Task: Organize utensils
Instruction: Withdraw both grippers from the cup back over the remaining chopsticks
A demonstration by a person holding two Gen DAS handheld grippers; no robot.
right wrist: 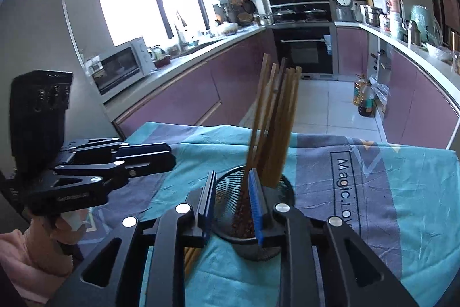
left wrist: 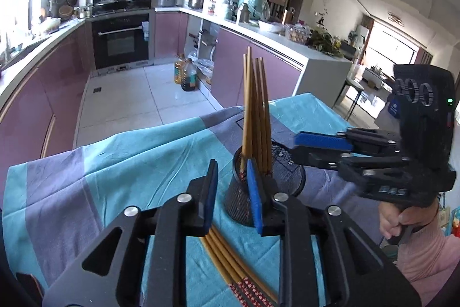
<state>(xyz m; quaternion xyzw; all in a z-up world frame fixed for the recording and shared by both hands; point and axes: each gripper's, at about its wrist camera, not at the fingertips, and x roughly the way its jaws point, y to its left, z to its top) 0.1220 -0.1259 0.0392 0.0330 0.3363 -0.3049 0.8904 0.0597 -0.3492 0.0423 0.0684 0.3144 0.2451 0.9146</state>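
Observation:
A black mesh holder (left wrist: 273,180) stands on the blue cloth (left wrist: 115,163) with several wooden chopsticks (left wrist: 256,111) upright in it. More chopsticks (left wrist: 230,258) lie flat on the cloth under my left gripper (left wrist: 231,166), which is open a little just left of the holder with nothing between its pads. My right gripper (left wrist: 296,148) reaches in from the right at the holder's rim. In the right wrist view the right gripper (right wrist: 233,180) is slightly open over the holder (right wrist: 253,246). The blurred upright chopsticks (right wrist: 276,134) lean beside its right pad, not pinched. The left gripper (right wrist: 172,156) hovers to the left, and loose chopsticks (right wrist: 191,258) lie below.
The cloth-covered table ends at a far edge (left wrist: 178,123), with tiled floor beyond. Oil bottles (left wrist: 185,74) stand on the floor by purple cabinets. A person's hand (left wrist: 402,220) holds the right gripper's handle. Crowded kitchen counters (right wrist: 201,51) run along both walls.

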